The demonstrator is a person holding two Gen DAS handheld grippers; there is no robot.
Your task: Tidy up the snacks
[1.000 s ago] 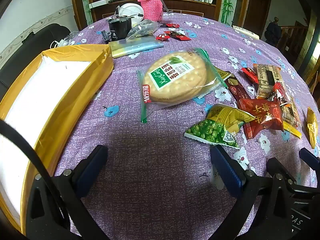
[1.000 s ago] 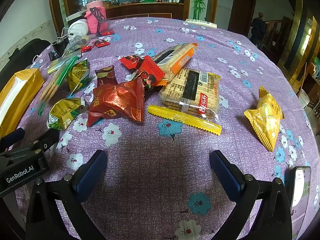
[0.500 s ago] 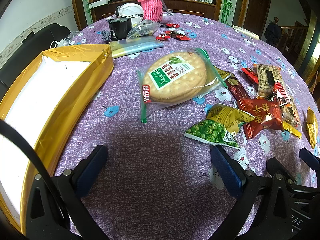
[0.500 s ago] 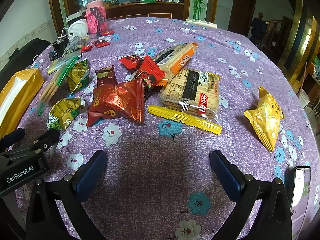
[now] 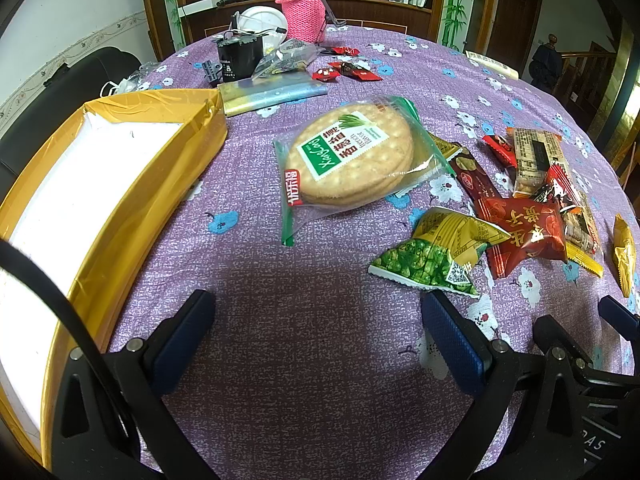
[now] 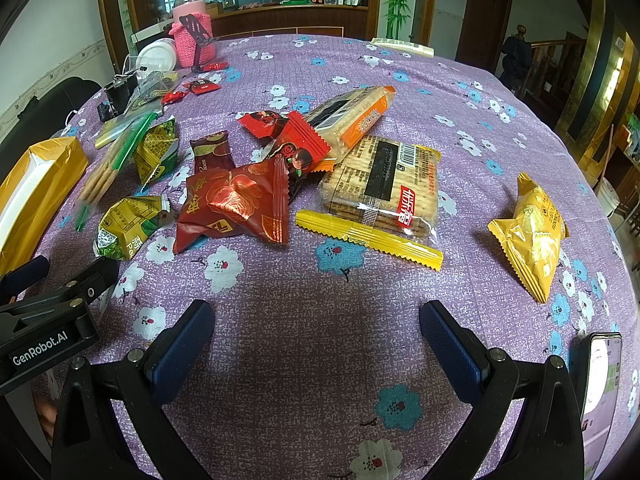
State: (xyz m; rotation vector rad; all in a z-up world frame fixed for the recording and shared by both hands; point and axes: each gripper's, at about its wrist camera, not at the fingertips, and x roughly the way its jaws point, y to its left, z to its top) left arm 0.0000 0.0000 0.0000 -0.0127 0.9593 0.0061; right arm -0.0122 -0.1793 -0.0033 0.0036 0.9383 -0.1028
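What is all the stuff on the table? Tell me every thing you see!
box: 1, gold outside, white inside, left edge.
round crackers: 1 clear bag, green label, middle.
pea packet: 1, green and yellow, near the left gripper.
red pouch: 1, shiny red, centre of the pile.
square crackers: 1 pack, tan with yellow edge, right of the red pouch.
yellow pouch: 1, alone at the right.
brown bar: 1, behind the red pouch.
small red candies: several, far side.
pink jar cover: 1, knitted, far edge.
phone: 1, screen lit, near right edge.
tablecloth: 1, purple with flowers.
left gripper: 1, black with blue pads, open.
right gripper: 1, same colours, open.
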